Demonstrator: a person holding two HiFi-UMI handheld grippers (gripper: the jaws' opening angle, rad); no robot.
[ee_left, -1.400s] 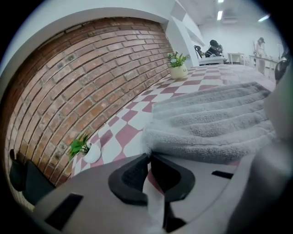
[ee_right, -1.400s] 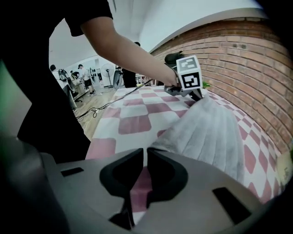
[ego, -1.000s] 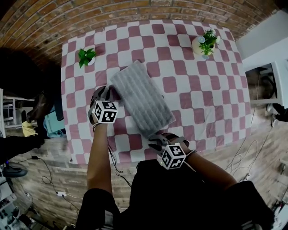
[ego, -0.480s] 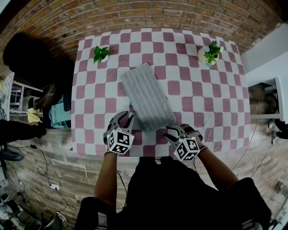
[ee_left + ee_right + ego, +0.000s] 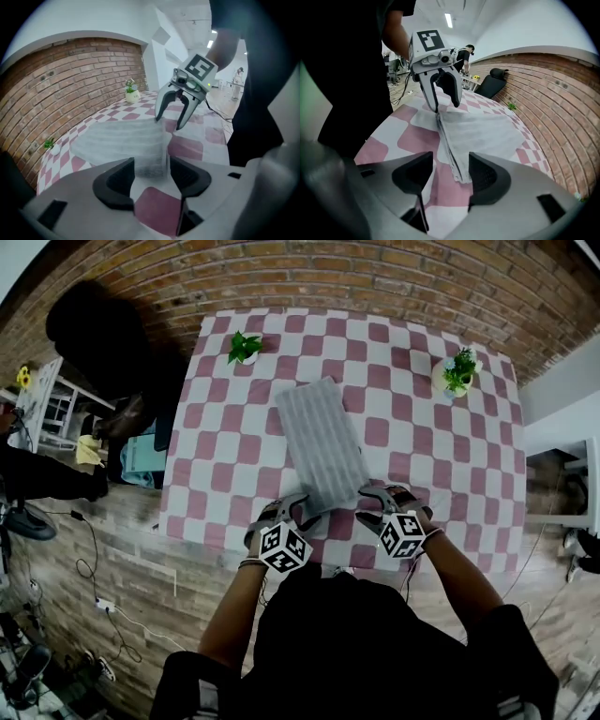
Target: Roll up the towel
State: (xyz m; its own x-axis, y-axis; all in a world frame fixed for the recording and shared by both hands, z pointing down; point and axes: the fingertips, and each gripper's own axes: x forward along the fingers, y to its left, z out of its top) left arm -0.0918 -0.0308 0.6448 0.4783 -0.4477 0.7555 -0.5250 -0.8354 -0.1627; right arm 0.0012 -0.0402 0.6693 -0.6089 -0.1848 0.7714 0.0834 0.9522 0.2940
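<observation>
No legible text, as far as visible

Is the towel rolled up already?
No, the towel lies flat and unrolled on the checked table.

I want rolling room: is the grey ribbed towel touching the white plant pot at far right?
Apart. Head view shows bare checked tablecloth between the grey ribbed towel and the white plant pot.

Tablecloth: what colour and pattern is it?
The tablecloth is pink-and-white checked; the head view shows it best.
</observation>
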